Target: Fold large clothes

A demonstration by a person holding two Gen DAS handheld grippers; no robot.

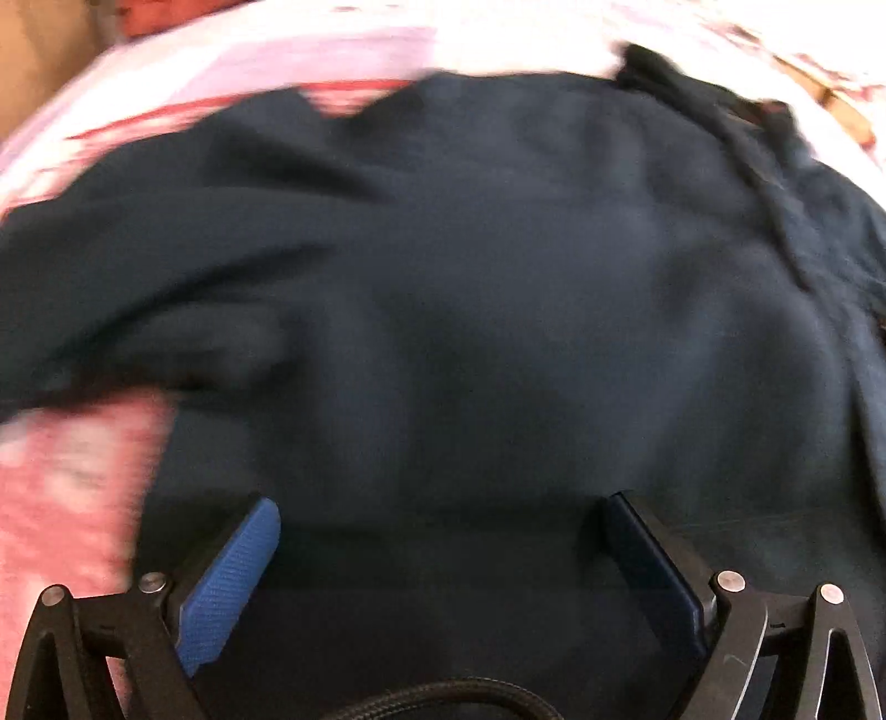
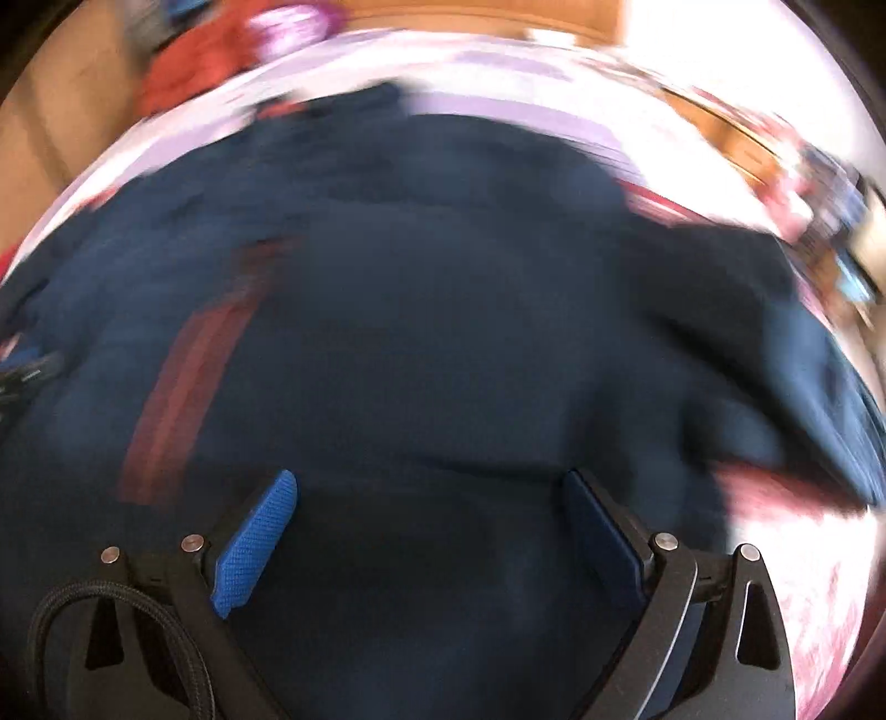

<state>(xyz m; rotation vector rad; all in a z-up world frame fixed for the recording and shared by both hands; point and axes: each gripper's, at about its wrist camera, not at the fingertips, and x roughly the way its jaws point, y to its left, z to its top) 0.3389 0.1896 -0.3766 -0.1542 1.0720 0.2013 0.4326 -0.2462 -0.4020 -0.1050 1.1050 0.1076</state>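
Note:
A large dark navy garment (image 1: pixel 470 266) lies spread over a pink and white patterned bedspread (image 1: pixel 72 476). It fills most of the right wrist view (image 2: pixel 470 310) too, with a red stripe (image 2: pixel 183 382) on its left part. A dark drawstring (image 1: pixel 769 183) runs down its right side. My left gripper (image 1: pixel 440 512) is open just above the cloth, blue pads (image 1: pixel 232 581) wide apart, nothing between them. My right gripper (image 2: pixel 429 487) is open over the garment as well, empty. Both views are motion-blurred.
The bedspread (image 2: pixel 803 554) shows to the right of the garment and beyond it. A red cloth heap (image 2: pixel 194 66) and wooden furniture (image 2: pixel 487 14) lie past the bed's far edge. Brown floor (image 1: pixel 39 50) shows at the far left.

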